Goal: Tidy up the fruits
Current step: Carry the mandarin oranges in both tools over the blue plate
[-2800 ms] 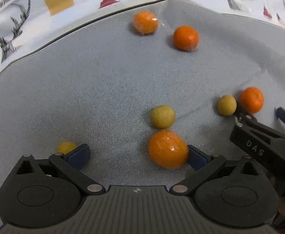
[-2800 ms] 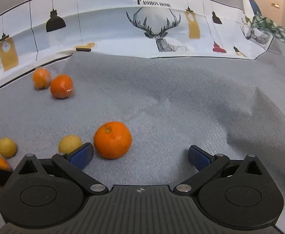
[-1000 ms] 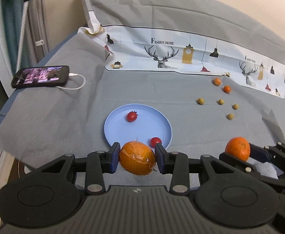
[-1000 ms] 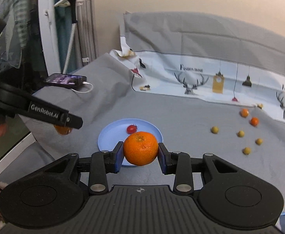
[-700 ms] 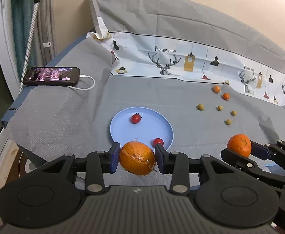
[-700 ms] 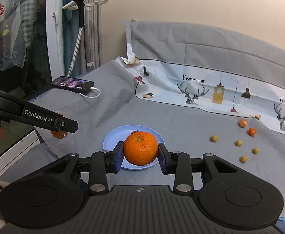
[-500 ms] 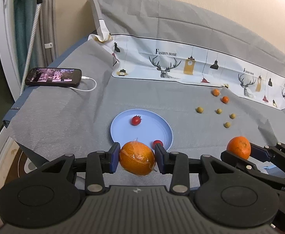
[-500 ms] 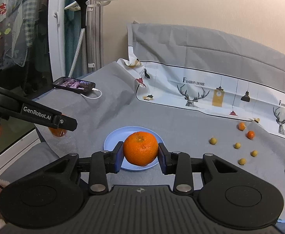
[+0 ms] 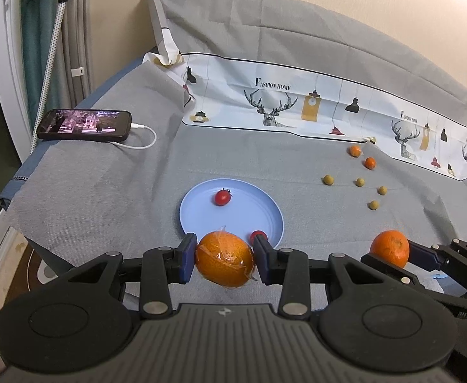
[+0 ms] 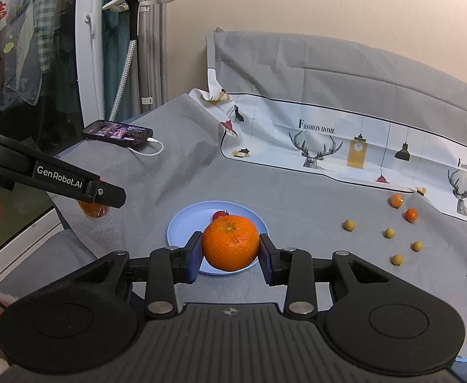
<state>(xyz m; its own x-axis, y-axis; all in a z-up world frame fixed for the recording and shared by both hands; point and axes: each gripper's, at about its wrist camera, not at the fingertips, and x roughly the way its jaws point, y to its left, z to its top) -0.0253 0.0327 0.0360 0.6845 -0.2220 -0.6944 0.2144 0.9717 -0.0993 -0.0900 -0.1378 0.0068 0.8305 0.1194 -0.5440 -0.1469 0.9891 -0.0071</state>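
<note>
While the left claw clamps a plastic-wrapped orange mandarin, the right claw grips a bare orange mandarin, a round pale-blue plate just beyond both.

plate: mid-cloth | tomatoes: on plate | phone: far left | small fruits: far right
</note>
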